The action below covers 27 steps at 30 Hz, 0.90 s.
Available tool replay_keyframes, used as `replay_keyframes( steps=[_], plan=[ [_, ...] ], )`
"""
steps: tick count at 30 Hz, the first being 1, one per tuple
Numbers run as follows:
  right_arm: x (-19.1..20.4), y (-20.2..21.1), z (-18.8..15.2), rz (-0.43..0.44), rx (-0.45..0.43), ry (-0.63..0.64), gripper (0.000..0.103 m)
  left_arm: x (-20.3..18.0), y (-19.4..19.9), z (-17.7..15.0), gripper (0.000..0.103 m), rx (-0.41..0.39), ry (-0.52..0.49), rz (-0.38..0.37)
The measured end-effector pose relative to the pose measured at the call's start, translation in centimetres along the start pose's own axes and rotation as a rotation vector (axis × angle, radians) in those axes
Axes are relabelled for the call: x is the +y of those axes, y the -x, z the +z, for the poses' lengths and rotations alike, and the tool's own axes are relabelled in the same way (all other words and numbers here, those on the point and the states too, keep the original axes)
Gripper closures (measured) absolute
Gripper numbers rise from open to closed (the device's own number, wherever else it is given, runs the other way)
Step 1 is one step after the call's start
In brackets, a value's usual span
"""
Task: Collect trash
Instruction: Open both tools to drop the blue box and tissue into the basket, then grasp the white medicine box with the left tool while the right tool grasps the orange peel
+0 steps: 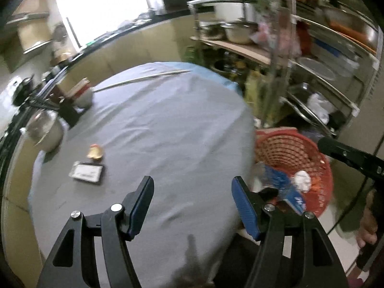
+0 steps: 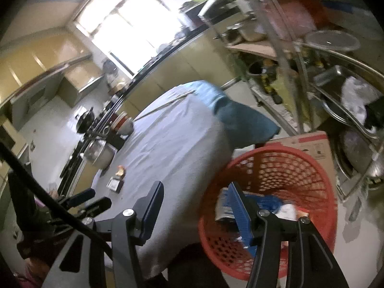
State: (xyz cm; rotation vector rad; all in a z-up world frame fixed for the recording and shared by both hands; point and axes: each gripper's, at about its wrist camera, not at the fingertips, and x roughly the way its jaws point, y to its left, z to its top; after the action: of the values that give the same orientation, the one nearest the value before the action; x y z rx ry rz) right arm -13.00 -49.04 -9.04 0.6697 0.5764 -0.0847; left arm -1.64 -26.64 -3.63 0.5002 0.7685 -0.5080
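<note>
On the grey-clothed table (image 1: 168, 124) lie an apple core (image 1: 96, 153) and a small dark flat packet (image 1: 87, 173), both at the left. Above the cloth near the front edge my left gripper (image 1: 193, 180) stands open with nothing between its fingers. A red plastic basket (image 2: 283, 160) stands on the floor to the right of the table. It holds a blue wrapper (image 2: 266, 201), crumpled white paper (image 2: 288, 209) and a silvery packet (image 2: 223, 212). My right gripper (image 2: 195, 185) is open and empty, over the gap between the table edge and the basket.
A steel pot with a glass lid (image 1: 45, 129) and stacked bowls (image 1: 81, 93) sit at the table's left edge, and a long thin stick (image 1: 144, 79) lies at its far side. A metal rack of cookware (image 1: 324, 72) and a cardboard box (image 2: 309, 144) stand behind the basket.
</note>
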Motion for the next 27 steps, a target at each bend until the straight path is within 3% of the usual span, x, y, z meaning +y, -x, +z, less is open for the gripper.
replay_keyframes(
  steps=[10, 19, 27],
  plan=[
    [7.2, -2.3, -1.3, 0.036, 0.052, 0.145, 0.044, 6.6, 1.8, -2.9, 0.035, -0.030, 0.116, 0.129],
    [13.1, -3.7, -2.1, 0.075, 0.080, 0.267, 0.044, 10.7, 2.0, -6.0, 0.035, -0.010, 0.205, 0.141],
    [17.5, -7.2, -2.7, 0.106, 0.143, 0.359, 0.044, 17.2, 0.6, -9.2, 0.034, 0.064, 0.373, 0.161]
  ],
)
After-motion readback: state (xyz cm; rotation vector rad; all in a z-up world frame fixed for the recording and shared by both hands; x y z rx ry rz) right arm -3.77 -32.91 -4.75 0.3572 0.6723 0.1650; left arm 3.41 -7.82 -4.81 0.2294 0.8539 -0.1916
